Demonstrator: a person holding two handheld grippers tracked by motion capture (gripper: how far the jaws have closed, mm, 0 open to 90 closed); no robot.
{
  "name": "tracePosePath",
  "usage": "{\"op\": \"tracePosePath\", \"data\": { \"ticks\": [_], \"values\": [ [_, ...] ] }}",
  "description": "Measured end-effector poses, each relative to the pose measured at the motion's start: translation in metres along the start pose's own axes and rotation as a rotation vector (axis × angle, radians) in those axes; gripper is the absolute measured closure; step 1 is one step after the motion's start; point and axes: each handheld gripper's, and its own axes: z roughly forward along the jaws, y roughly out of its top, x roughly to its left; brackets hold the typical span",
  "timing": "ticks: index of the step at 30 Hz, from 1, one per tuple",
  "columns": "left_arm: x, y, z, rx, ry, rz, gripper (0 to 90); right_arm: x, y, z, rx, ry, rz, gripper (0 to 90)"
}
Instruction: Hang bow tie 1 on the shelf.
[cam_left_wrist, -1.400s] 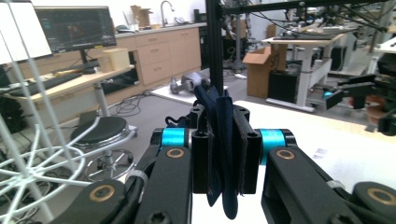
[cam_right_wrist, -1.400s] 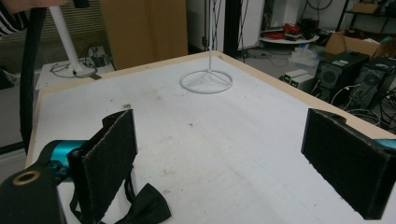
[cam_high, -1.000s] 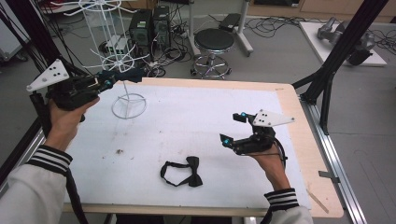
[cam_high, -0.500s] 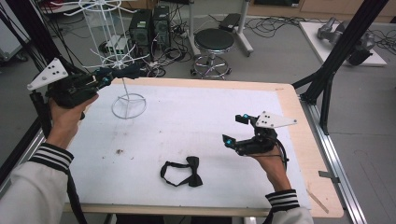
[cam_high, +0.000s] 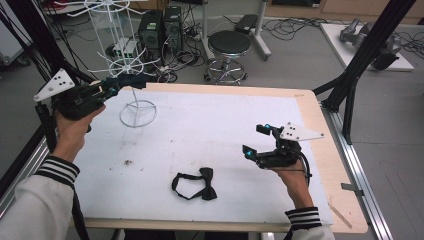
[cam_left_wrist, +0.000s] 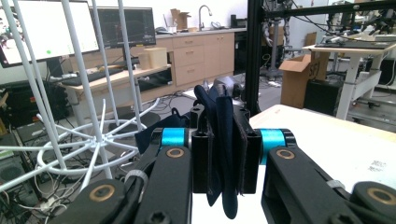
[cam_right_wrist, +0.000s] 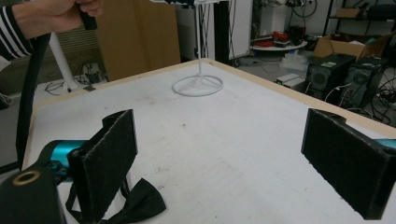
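on white table (cam_high: 210, 135), black bow tie (cam_high: 196, 184)

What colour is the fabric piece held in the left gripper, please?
Dark navy fabric piece, clearest in the left gripper view.

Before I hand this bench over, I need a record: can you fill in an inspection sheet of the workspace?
Surface: white mat on a wood-edged table, small dark specks.
Job's things: dark cloth piece clamped in the left gripper beside the white wire rack; black bow tie lying flat near the front edge.
Clutter: nothing seen on the mat.
Grippers: left shut on the cloth; right gripper open, holding nothing.
Cables: tangled on the floor behind the table.
Surroundings: stool, computer towers.
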Motion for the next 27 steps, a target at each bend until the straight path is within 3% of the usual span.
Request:
{"op": "tracePosePath", "data": {
  "ticks": [14, 27],
  "values": [
    [0.005, -0.031, -0.001, 0.047, 0.016, -0.086, 79.9, 0.000, 0.000, 0.002, 0.004, -0.003, 0.003, 10.0],
    [0.009, -0.045, 0.003, 0.084, 0.036, -0.106, 79.8, -0.001, -0.001, 0.003, 0.004, -0.001, -0.001, 10.0]
  ]
}}
